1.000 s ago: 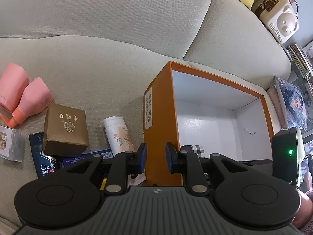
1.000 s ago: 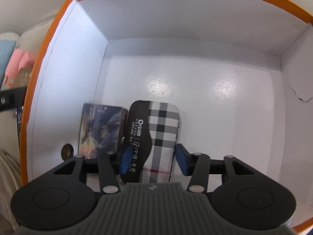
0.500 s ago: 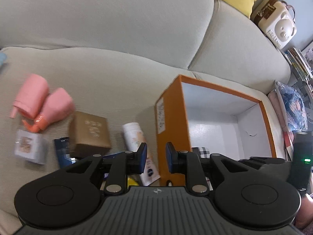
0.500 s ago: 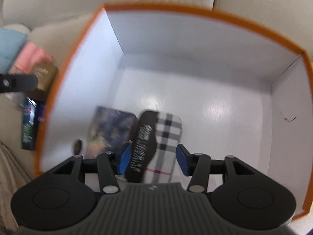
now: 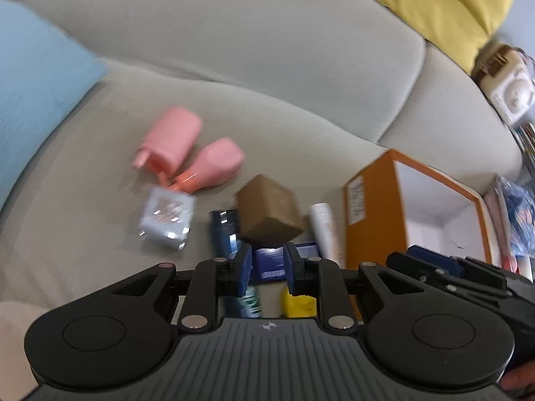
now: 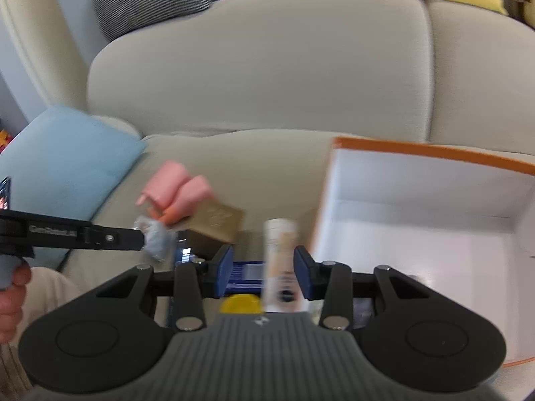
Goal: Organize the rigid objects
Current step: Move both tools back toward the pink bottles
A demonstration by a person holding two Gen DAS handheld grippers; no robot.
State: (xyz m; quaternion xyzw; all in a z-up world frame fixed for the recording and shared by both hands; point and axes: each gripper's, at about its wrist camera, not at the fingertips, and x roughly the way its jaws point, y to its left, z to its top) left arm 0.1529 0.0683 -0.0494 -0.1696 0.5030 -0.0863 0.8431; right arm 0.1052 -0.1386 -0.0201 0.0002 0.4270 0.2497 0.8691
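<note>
An orange box with a white inside [image 5: 374, 200] [image 6: 434, 234] stands open on the sofa seat. Left of it lies a pile: a brown carton [image 5: 267, 212] [image 6: 217, 220], a white tube [image 5: 322, 227] [image 6: 280, 260], two pink bottles [image 5: 187, 147] [image 6: 177, 193], a clear case [image 5: 167, 217], blue packs [image 5: 224, 230] and a yellow item [image 5: 297, 304] [image 6: 240, 303]. My left gripper [image 5: 266, 269] is open and empty above the blue packs. My right gripper [image 6: 264, 275] is open and empty above the tube, outside the box.
A light blue cushion [image 5: 36, 93] [image 6: 67, 160] lies at the left of the seat. A yellow cushion [image 5: 444, 10] and a bear-shaped item [image 5: 508, 90] sit on the backrest. The left gripper's side [image 6: 77, 234] crosses the right wrist view.
My right gripper has pulled up and out of the box, leaving the plaid case inside. My left gripper has swung left, from the box wall to over the pile.
</note>
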